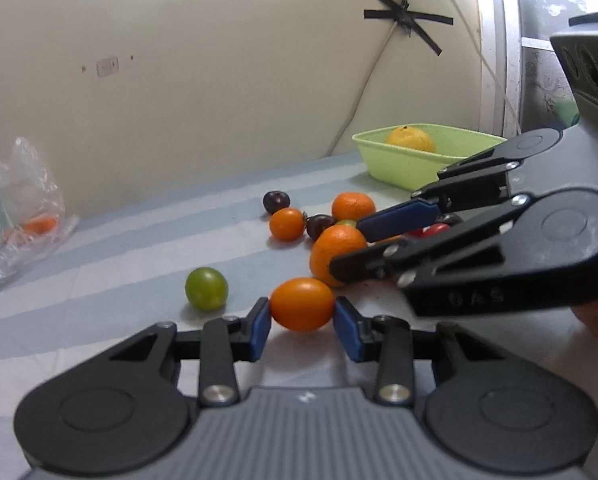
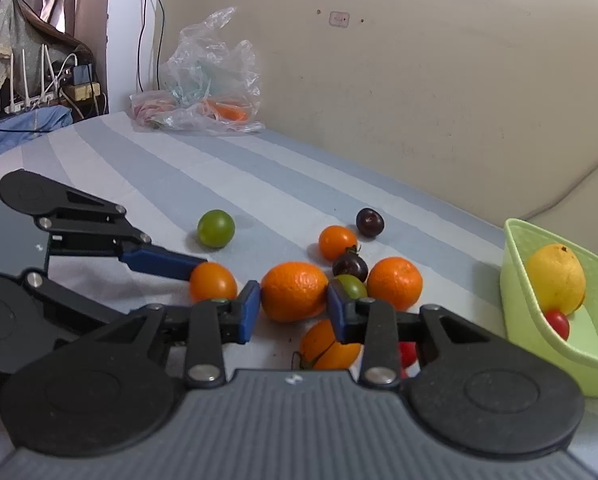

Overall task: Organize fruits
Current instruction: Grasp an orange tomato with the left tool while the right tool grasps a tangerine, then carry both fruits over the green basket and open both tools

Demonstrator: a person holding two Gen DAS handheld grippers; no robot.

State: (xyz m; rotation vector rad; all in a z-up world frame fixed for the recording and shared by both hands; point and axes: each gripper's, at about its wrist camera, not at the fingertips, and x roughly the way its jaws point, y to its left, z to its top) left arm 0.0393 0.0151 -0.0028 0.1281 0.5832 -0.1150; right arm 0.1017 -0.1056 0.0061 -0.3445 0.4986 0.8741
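L gripper pinches orange tomato; R gripper clamps mandarin.

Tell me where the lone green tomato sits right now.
The green tomato lies alone on the striped cloth, just left of the left gripper and its orange tomato, away from the fruit cluster.

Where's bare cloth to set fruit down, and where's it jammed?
Free: striped tablecloth between the plastic bag and the green tomato. Also inside the green basket beside the lemon. Crowded: the fruit cluster around the mandarin.
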